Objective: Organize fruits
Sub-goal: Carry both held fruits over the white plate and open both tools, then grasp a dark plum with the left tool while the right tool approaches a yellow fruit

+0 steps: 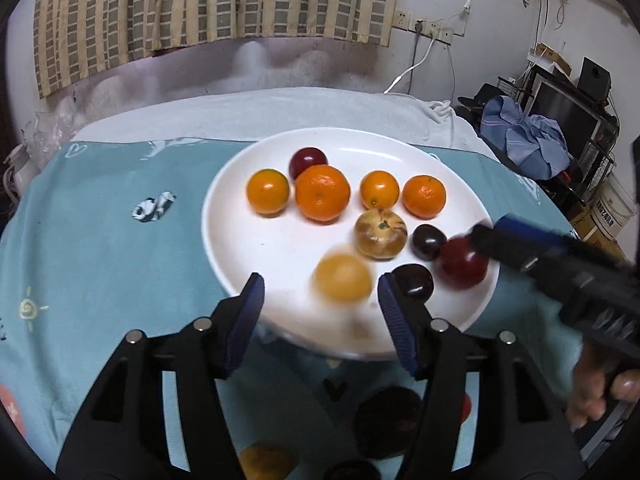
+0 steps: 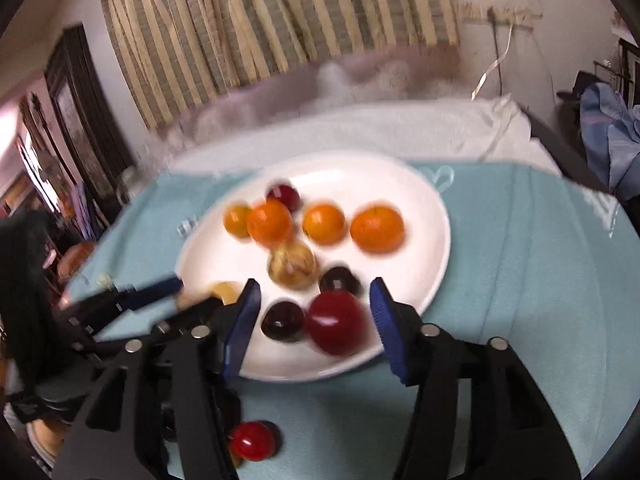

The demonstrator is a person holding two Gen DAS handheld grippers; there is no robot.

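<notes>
Premises: a lived-in domestic room. A checked curtain hangs on the far wall above worn, stained plaster. Wall sockets carry trailing white cables. The table wears a teal cloth printed with small cartoon figures. In one corner, a dark monitor sits on a wire rack beside crumpled blue clothing.

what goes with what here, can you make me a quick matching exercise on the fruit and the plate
Things:
1. white plate
2. blurred yellow fruit
3. big red fruit
4. speckled yellow-brown fruit

Places:
a. between the right gripper's open fingers
b. on the teal cloth
c. middle of the plate
d. between the left gripper's open fingers

Pairs: 1-b, 2-d, 3-a, 4-c
</notes>
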